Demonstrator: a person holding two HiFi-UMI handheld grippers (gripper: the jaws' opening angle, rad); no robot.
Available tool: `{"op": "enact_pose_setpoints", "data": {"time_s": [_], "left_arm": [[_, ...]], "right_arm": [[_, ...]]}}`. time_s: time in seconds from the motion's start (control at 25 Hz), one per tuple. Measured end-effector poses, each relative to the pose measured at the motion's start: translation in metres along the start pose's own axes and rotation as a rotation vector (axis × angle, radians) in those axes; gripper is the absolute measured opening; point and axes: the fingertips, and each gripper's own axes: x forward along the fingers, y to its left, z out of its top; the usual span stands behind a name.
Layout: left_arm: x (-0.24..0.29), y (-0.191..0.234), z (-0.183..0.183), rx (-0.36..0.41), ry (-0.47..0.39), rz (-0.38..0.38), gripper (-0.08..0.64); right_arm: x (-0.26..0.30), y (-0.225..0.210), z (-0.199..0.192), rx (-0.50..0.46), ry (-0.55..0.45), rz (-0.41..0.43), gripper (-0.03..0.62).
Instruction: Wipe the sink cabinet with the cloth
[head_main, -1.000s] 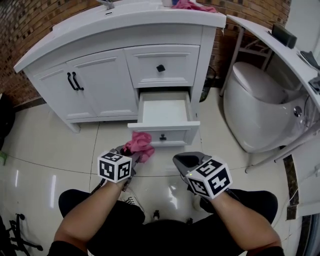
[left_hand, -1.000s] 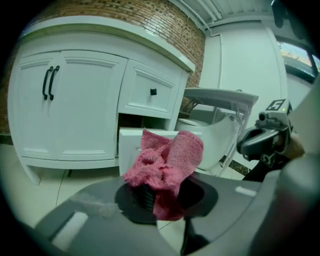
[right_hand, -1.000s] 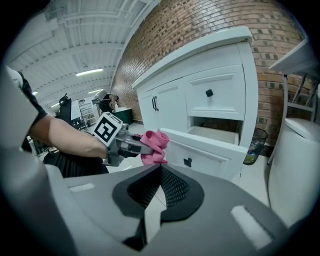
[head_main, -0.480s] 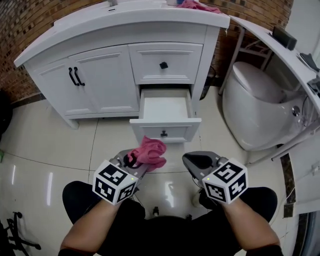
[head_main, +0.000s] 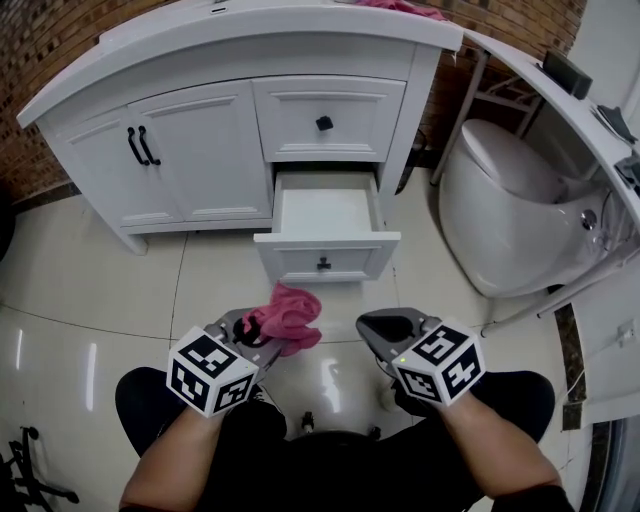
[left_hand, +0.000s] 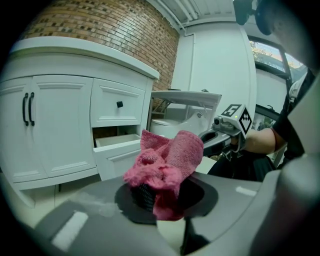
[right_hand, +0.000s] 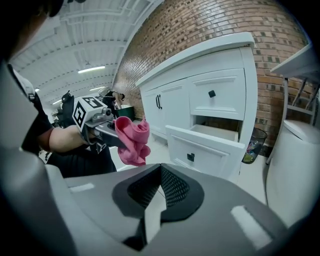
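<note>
The white sink cabinet (head_main: 200, 150) stands ahead, its lower right drawer (head_main: 325, 255) pulled open and bare inside. My left gripper (head_main: 262, 325) is shut on a bunched pink cloth (head_main: 288, 315), held above the floor just short of the drawer front. In the left gripper view the cloth (left_hand: 167, 165) bulges up between the jaws of the left gripper (left_hand: 162, 195), with the open drawer (left_hand: 120, 150) behind it. My right gripper (head_main: 385, 328) hangs level beside it, about a hand's width to the right. Its jaws meet in the right gripper view with nothing between them (right_hand: 159, 192).
A white toilet (head_main: 510, 215) stands right of the cabinet, under a white shelf (head_main: 560, 90) along the right wall. Another pink cloth (head_main: 400, 6) lies on the countertop. A dark waste bin (right_hand: 254, 145) sits between cabinet and toilet. Glossy tiled floor (head_main: 100, 300) lies below.
Both grippers have drawn back from the drawer front toward my body. The cloth stays in the left gripper, now a little farther from the drawer.
</note>
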Motion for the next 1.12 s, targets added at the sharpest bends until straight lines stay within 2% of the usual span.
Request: {"op": "enact_pose_setpoints", "data": {"time_s": [0.44, 1.12], "left_arm": [[0.004, -0.005, 0.002, 0.011, -0.005, -0.015, 0.092], [0.011, -0.008, 0.003, 0.017, -0.004, -0.02, 0.092]], "right_arm": [[-0.001, -0.001, 0.0, -0.02, 0.011, -0.028, 0.006], [0.002, 0.007, -0.001, -0.037, 0.029, 0.001, 0.006]]}}
